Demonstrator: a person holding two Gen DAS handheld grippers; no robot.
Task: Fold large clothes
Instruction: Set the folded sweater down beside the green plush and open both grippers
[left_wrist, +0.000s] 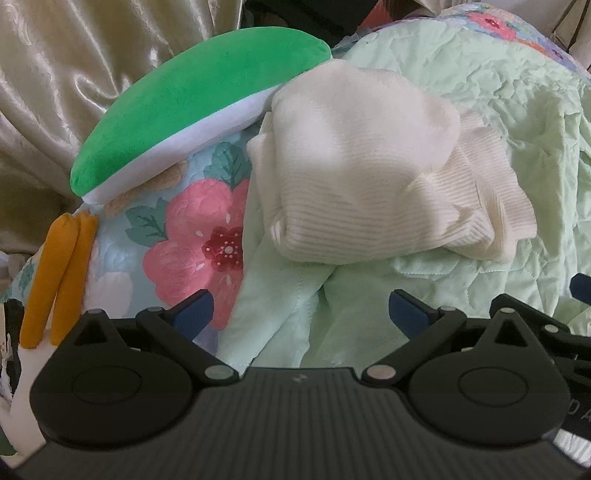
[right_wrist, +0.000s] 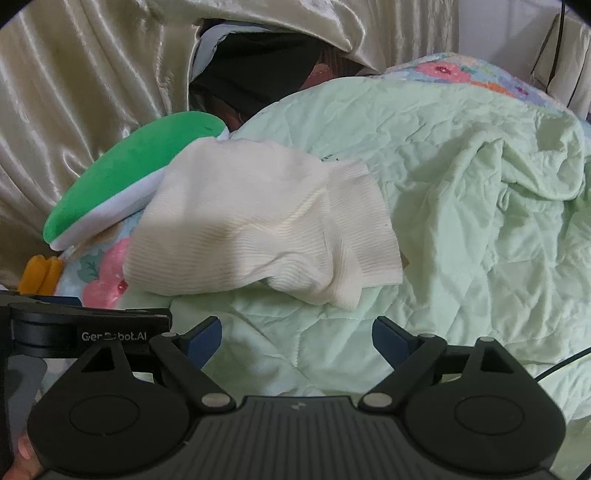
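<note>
Shiny beige curtain (right_wrist: 92, 92) hangs behind the quilted bed (right_wrist: 461, 258).

One cream garment (left_wrist: 373, 177), one green quilt (left_wrist: 517, 110), one plush toy (left_wrist: 177, 110).

Ahead of both grippers, the cream garment (left_wrist: 369, 177) is a fine-ribbed knit cloth, matt and soft. Beneath it, the pale green quilt (right_wrist: 461, 229) is stitched, crinkled matt cloth. Left of the left gripper (left_wrist: 299, 314), the floral bedcover (left_wrist: 199, 236) is smooth printed quilted cloth; the green plush toy (left_wrist: 184, 107) is short-pile fleece. The curtain (right_wrist: 81, 96) beyond is glossy satin. The gripper bodies are matt black plastic with dull metal pins; the right gripper (right_wrist: 297, 341) has matt blue pads.
</note>
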